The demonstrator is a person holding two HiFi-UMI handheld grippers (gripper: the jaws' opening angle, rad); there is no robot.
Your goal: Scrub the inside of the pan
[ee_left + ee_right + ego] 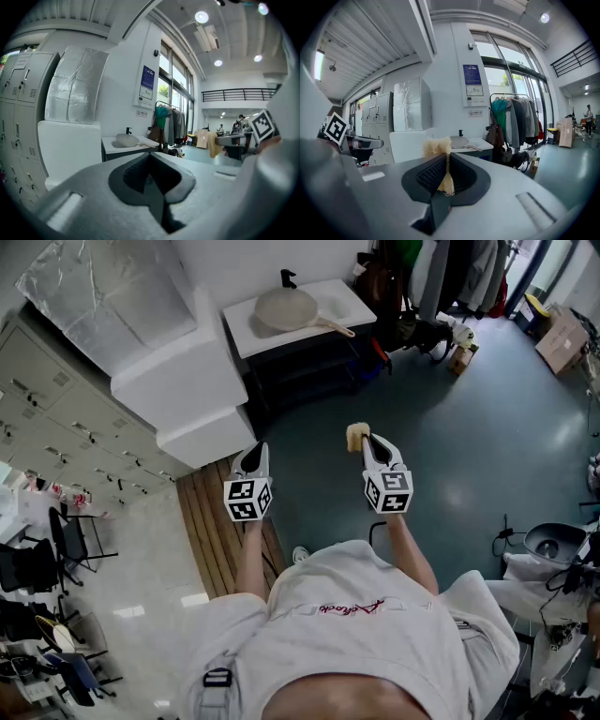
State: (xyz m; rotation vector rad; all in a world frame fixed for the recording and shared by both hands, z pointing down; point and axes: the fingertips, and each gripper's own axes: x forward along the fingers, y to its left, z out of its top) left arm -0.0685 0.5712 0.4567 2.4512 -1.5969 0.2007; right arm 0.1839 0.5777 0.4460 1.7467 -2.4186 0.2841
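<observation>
A pale pan (288, 308) with a wooden handle lies on the white counter (349, 298) far ahead of me; the same pan (126, 139) shows small in the left gripper view, and in the right gripper view the pan (461, 142) sits behind the scrubber. My right gripper (367, 442) is shut on a tan fibrous scrubber (356, 436), whose tuft (437, 147) sticks out above the jaws. My left gripper (252, 457) is shut with nothing in it. Both are held in the air, well short of the counter.
A black tap (288, 278) stands behind the pan. White stepped blocks (192, 395) and grey lockers (66, 418) are at the left, wooden slats (211, 521) below them. A clothes rack (513, 122) and bags (441, 334) stand right of the counter. Teal floor (450, 446) lies ahead.
</observation>
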